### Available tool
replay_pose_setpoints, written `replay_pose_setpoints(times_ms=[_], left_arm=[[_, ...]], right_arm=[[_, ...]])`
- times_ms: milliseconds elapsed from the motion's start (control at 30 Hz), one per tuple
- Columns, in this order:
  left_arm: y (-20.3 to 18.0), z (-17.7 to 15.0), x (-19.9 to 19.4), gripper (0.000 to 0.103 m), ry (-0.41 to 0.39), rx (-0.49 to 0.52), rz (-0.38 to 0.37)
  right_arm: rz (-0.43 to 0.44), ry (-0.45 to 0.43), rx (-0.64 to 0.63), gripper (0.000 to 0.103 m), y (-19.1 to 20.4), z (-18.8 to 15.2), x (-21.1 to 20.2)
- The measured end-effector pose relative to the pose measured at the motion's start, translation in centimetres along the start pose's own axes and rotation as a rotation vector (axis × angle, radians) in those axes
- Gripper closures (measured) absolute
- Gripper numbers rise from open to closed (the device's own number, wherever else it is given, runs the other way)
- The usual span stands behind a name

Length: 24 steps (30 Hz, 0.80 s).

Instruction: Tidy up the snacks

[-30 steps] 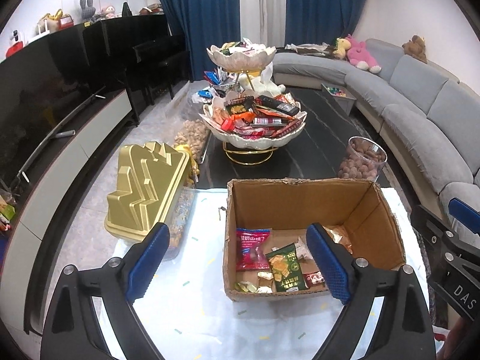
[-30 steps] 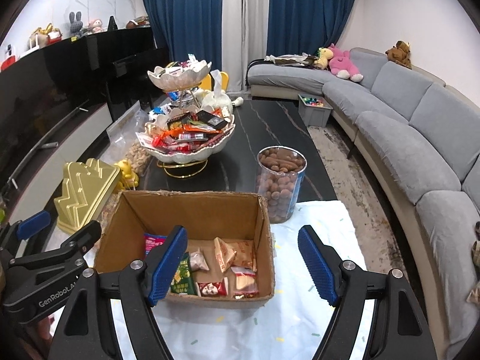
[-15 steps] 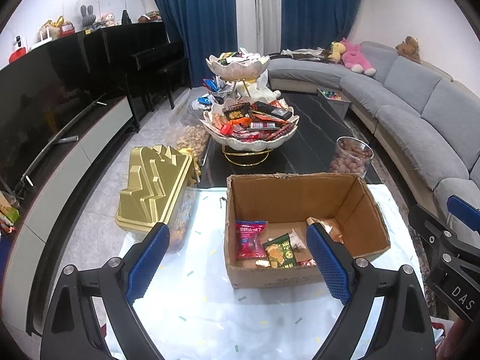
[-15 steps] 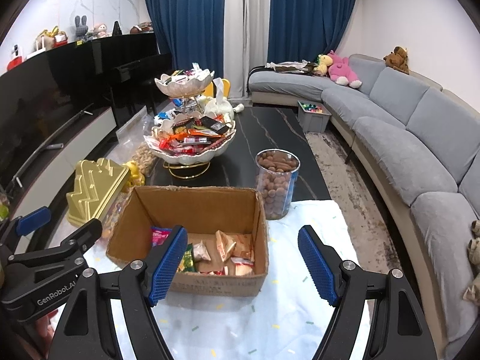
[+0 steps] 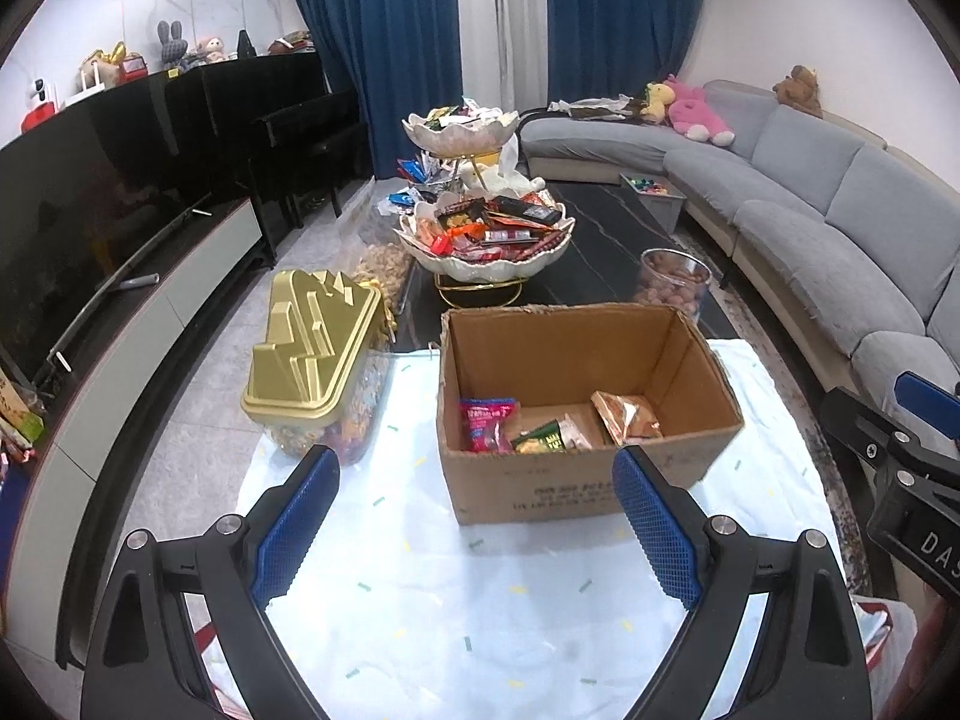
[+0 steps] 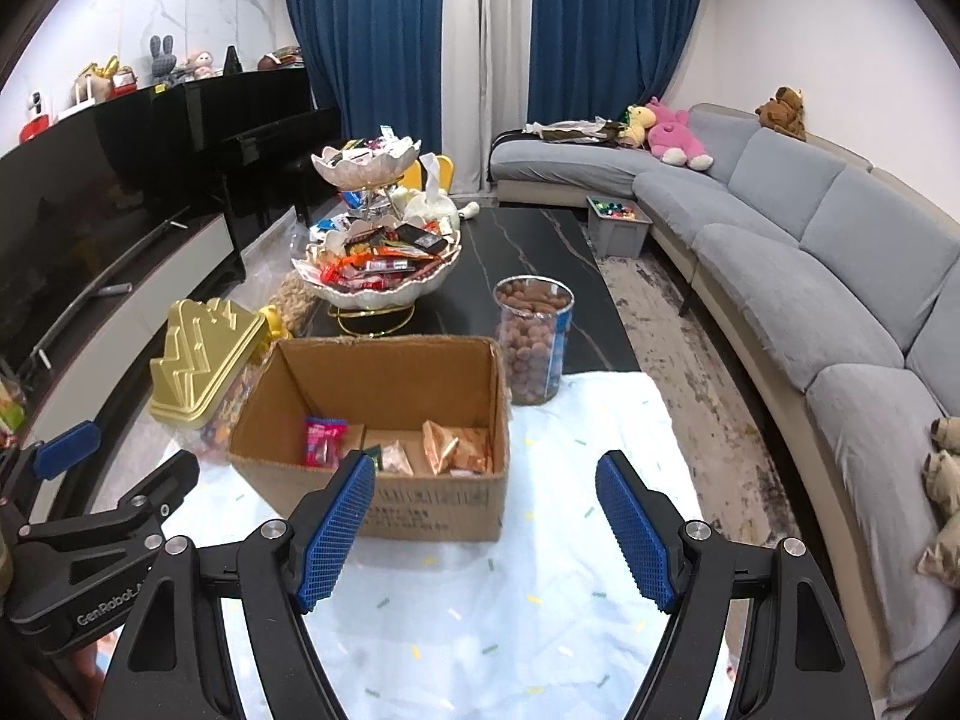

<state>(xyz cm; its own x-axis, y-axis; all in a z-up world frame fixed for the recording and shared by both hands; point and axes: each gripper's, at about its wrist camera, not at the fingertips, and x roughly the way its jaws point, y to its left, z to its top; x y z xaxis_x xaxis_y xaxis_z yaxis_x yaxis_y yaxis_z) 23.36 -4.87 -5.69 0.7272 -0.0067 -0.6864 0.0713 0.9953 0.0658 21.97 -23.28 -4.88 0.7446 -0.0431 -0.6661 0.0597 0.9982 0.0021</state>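
- Cardboard box point(image 5: 591, 480), top open, sits on the pale blue cloth point(image 5: 480, 600) that covers the near end of the counter; printed text on its near wall.
- Snack packets lie on the box floor: a red packet point(image 5: 486, 423) at the left, a green packet point(image 5: 540, 438) in the middle, an orange-brown packet point(image 5: 627, 417) to the right. Right wrist view shows the same three, red packet point(image 6: 324, 441) leftmost.
- Just left of the box, a clear tub of sweets with a gold lid point(image 5: 312, 354); the two look close, contact cannot be told.
- Behind the box on its right, a clear jar of brown nuts point(image 6: 533, 339) stands upright at the cloth's far edge.
- Further back on the dark counter point(image 6: 540, 246), a two-tier shell-shaped stand point(image 5: 489, 246) is heaped with wrapped snacks; a bag of peanuts point(image 5: 378, 261) lies to its left.
- Left gripper point(image 5: 474, 531): jaws spread wide, nothing between them, held above the cloth short of the box.
- Right gripper point(image 6: 486, 531): jaws spread, empty, over the cloth on the near side of the box, its left pad in line with the box's near wall.
- Surroundings: grey sofa point(image 6: 810, 252) with plush toys on the right, black piano point(image 5: 288, 138) and blue curtains point(image 5: 390, 30) behind.
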Motion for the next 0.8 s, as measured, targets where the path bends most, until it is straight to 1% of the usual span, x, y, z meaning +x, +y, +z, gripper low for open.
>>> replay_pose_setpoints(times_ms=[100, 267, 600, 700, 800], left_arm=[[-0.3, -0.8, -1.0, 0.01, -0.011, 0.004, 0.005], [-0.5, -2.4, -2.4, 0.01, -0.006, 0.0, -0.009], [-0.9, -6.1, -6.3, 0.01, -0.004, 0.007, -0.026], [-0.9, -7.2, -7.7, 0.005, -0.012, 0.004, -0.02], [-0.9, -8.1, -9.2, 0.004, -0.015, -0.001, -0.021]], right_arm=[[0.002, 0.001, 0.003, 0.026, -0.3, -0.8, -0.9], [0.011, 0.003, 0.01, 0.026, -0.6, -2.2, -2.4], [0.021, 0.026, 0.028, 0.026, -1.4, -6.2, -5.8], [0.024, 0.029, 0.041, 0.026, -1.6, -7.4, -7.1], [0.031, 0.032, 0.04, 0.026, -1.7, -8.2, -8.5]])
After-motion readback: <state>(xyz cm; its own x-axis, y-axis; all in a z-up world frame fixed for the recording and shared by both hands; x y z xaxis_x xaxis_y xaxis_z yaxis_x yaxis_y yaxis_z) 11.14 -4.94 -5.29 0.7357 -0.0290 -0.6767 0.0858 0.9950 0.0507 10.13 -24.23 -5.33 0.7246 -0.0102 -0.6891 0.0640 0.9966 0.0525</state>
